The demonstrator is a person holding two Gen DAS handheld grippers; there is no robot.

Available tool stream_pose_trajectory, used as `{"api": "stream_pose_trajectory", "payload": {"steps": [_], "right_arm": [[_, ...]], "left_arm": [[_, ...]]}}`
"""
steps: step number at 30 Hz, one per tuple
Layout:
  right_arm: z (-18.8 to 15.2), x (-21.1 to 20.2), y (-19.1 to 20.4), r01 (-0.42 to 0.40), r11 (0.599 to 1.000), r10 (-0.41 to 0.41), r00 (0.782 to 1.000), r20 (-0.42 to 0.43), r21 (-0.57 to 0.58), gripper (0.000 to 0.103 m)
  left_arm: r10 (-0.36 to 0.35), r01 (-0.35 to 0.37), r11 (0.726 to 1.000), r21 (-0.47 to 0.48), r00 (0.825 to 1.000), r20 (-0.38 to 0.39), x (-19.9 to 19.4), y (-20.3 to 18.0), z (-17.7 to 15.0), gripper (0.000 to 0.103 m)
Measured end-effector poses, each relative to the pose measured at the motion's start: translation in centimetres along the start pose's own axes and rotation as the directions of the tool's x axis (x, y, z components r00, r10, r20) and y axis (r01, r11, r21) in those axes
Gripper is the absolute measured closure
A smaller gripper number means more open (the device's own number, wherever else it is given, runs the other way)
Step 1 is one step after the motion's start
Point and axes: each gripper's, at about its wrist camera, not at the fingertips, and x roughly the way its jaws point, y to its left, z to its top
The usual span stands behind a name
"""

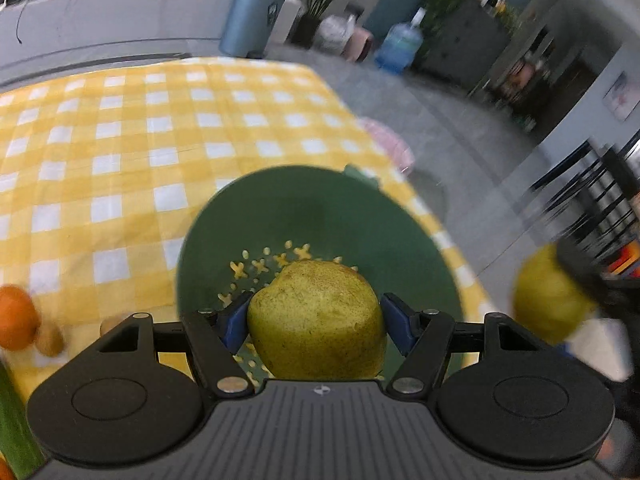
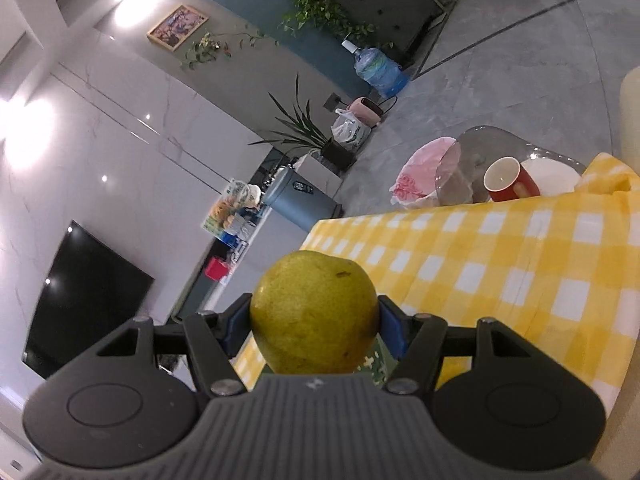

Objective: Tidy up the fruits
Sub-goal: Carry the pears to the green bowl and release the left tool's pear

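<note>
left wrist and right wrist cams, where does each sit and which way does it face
Left wrist: on the left gripper, tilted down at its pear over the green colander; own fingers show.
Right wrist: on the right gripper, facing across the table edge into the room; its fingers clamp another pear.
Shared: checked tablecloth, water jug.

Two yellow-green pears are showing, one pear (image 1: 316, 320) and a second pear (image 2: 314, 316), along with one green colander (image 1: 320, 216), one orange (image 1: 16, 318), one red cup (image 2: 510, 180), one white plate (image 2: 554, 178) and one checked tablecloth (image 1: 160, 140).
</note>
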Motion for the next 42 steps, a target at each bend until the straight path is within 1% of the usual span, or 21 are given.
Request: {"api": "stream_pose_trajectory", "payload": {"steps": [2, 4, 7, 9, 12, 13, 15, 17, 18, 20, 22, 25, 27, 29, 32, 35, 37, 38, 40, 41, 42], "right_arm": [[0.4, 0.1, -0.3, -0.001, 1.000, 0.001, 1.000, 0.001, 0.014, 0.040], [0.5, 0.6, -0.5, 0.004, 1.000, -0.004, 1.000, 0.001, 0.026, 0.040], [0.4, 0.7, -0.8, 0.006, 0.999, -0.005, 1.000, -0.011, 0.033, 0.040], [0.3, 0.6, -0.8, 0.003, 0.999, -0.002, 1.000, -0.017, 0.036, 0.040], [0.3, 0.6, -0.8, 0.005, 0.999, -0.004, 1.000, -0.014, 0.035, 0.040], [0.2, 0.7, -0.8, 0.006, 0.999, -0.006, 1.000, -0.011, 0.036, 0.040], [0.2, 0.7, -1.0, 0.007, 0.999, -0.006, 1.000, -0.013, 0.039, 0.040], [0.1, 0.4, -1.0, 0.012, 0.999, -0.011, 1.000, -0.017, 0.043, 0.040], [0.1, 0.4, -1.0, 0.015, 0.999, -0.014, 1.000, -0.021, 0.043, 0.040], [0.0, 0.5, -1.0, 0.021, 0.999, -0.019, 0.999, -0.027, 0.043, 0.040], [0.0, 0.4, -1.0, 0.018, 0.999, -0.016, 0.999, -0.032, 0.044, 0.040], [0.0, 0.4, -0.7, 0.003, 1.000, -0.002, 0.999, -0.040, 0.027, 0.040], [-0.1, 0.5, -0.4, -0.006, 1.000, 0.006, 0.999, -0.046, 0.015, 0.040], [-0.2, 0.4, -0.3, -0.008, 1.000, 0.008, 0.999, -0.038, 0.014, 0.040], [-0.3, 0.4, 0.1, -0.016, 1.000, 0.016, 0.999, -0.042, -0.006, 0.040], [-0.8, 0.6, 1.0, -0.015, 0.998, 0.011, 0.998, -0.057, -0.060, 0.040], [-1.2, 0.8, 2.1, 0.003, 0.992, -0.010, 0.998, -0.058, -0.122, 0.040], [-1.6, 0.8, 2.7, 0.012, 0.987, -0.022, 0.998, -0.056, -0.163, 0.040], [-2.1, 0.8, 3.8, 0.007, 0.973, -0.023, 0.997, -0.068, -0.231, 0.040], [-2.4, 0.9, 4.3, -0.003, 0.967, -0.017, 0.997, -0.076, -0.255, 0.040], [-2.7, 1.0, 4.8, -0.015, 0.961, -0.010, 0.996, -0.088, -0.277, 0.040]], "left_arm": [[0.083, -0.082, 0.994, 0.066, 0.996, -0.018, 1.4, -1.1, 0.2, 0.025], [0.149, -0.145, 0.981, 0.132, 0.989, -0.021, 2.4, -2.3, 0.0, 0.025], [0.251, -0.240, 0.951, 0.194, 0.967, -0.037, 3.4, -3.5, -0.4, 0.025], [0.329, -0.310, 0.924, 0.224, 0.943, -0.049, 4.3, -4.0, -0.5, 0.025], [0.444, -0.408, 0.864, 0.295, 0.893, -0.066, 5.3, -4.6, -1.0, 0.024], [0.460, -0.421, 0.853, 0.307, 0.886, -0.063, 5.2, -4.8, -1.2, 0.025], [0.461, -0.420, 0.850, 0.318, 0.885, -0.063, 5.2, -5.1, -1.1, 0.025], [0.469, -0.429, 0.849, 0.309, 0.881, -0.065, 5.2, -5.1, -0.7, 0.023], [0.461, -0.425, 0.856, 0.293, 0.885, -0.063, 5.1, -4.9, -0.6, 0.022], [0.424, -0.395, 0.877, 0.273, 0.904, -0.053, 4.8, -4.7, -0.3, 0.018], [0.370, -0.346, 0.901, 0.260, 0.928, -0.045, 4.1, -4.3, -0.3, 0.016], [0.301, -0.287, 0.932, 0.222, 0.953, -0.031, 2.5, -3.6, -0.4, 0.015], [0.222, -0.221, 0.959, 0.176, 0.975, 0.013, 0.4, -2.9, -0.6, 0.016], [0.160, -0.173, 0.972, 0.159, 0.983, 0.092, -2.0, -2.5, -0.8, 0.016], [0.117, -0.148, 0.979, 0.137, 0.969, 0.217, -6.4, -1.3, -1.4, 0.015], [0.118, -0.142, 0.987, 0.070, 0.956, 0.270, -10.4, 1.0, -2.5, 0.015], [0.151, -0.160, 0.987, 0.012, 0.948, 0.279, -12.0, 2.7, -3.4, 0.014], [0.183, -0.187, 0.982, -0.010, 0.941, 0.287, -12.5, 3.2, -4.0, 0.015], [0.248, -0.248, 0.968, -0.042, 0.909, 0.334, -13.4, 4.6, -5.7, 0.015], [0.265, -0.266, 0.963, -0.047, 0.899, 0.349, -13.7, 5.2, -6.5, 0.015], [0.274, -0.274, 0.960, -0.053, 0.895, 0.351, -13.8, 5.7, -7.2, 0.015]]}}
